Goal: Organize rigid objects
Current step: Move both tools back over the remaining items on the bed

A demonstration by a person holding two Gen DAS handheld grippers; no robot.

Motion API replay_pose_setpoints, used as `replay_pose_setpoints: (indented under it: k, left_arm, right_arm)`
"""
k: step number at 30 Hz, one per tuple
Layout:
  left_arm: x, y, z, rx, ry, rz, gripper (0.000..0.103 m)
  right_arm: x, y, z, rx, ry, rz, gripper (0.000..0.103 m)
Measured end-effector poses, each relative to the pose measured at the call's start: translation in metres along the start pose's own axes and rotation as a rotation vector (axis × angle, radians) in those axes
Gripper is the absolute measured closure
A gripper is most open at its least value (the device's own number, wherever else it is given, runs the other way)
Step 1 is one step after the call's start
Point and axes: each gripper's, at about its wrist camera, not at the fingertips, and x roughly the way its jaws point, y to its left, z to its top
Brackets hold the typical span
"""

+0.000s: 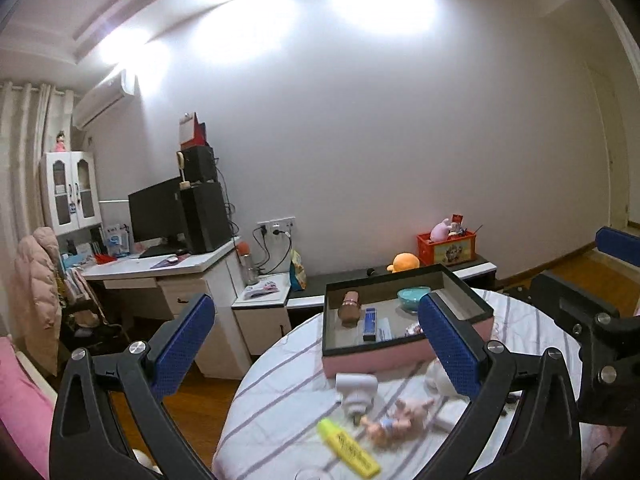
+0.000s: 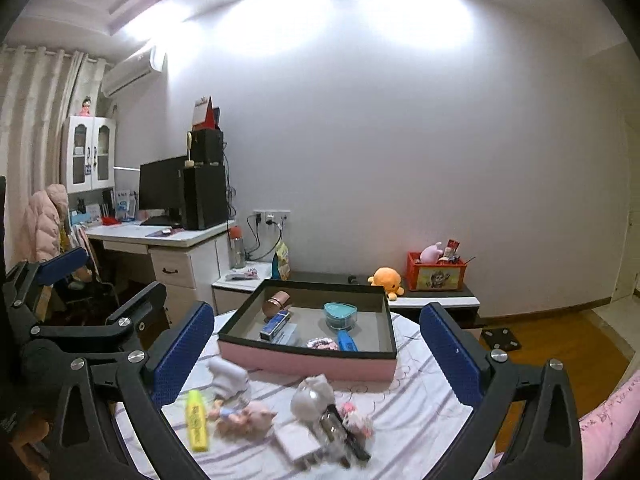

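Over a round table [image 2: 420, 396] in a bedroom, left gripper [image 1: 320, 344] and right gripper [image 2: 316, 344] hover near-level, jaws wide and empty, facing a pink tray [image 2: 304, 362] holding a teal dish [image 2: 340, 314], blue box [image 2: 275, 324] and copper tube [image 2: 276, 304].

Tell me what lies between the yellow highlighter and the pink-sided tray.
In the right wrist view, a blurred white object lies between the yellow highlighter and the pink-sided tray, on the striped cloth.

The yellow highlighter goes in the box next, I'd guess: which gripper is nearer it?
Left. The yellow highlighter lies beside the left gripper; the right gripper is farther right.
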Motion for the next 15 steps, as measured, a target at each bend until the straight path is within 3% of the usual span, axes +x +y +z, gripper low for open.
replay_pose_setpoints:
  k: [6,15]
  left_arm:
    - [-0.031,0.002,-0.009,-0.025,-0.008,-0.044,0.0]
    - [-0.044,-0.003,-0.015,-0.042,-0.013,-0.086,0.0]
  right_arm:
    - [-0.037,0.003,-0.013,0.011,-0.017,-0.018,0.0]
    - [-0.066,0.002,-0.018,0.001,-0.025,-0.067,0.0]
